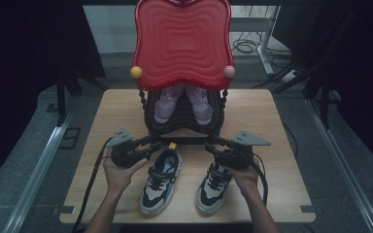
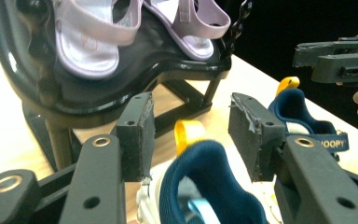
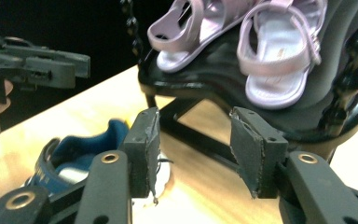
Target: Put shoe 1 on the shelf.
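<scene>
High view: two sneakers, left sneaker (image 1: pixel 161 181) and right sneaker (image 1: pixel 215 182), side by side near the rack (image 1: pixel 183 127), heels far, toes near. Left gripper view: left gripper (image 2: pixel 191 133) wide, empty, over the heel collar. Right gripper view: right gripper (image 3: pixel 196 149) wide, empty, beside its sneaker. Judged: approach before grasp; next, closing on the heels.
</scene>
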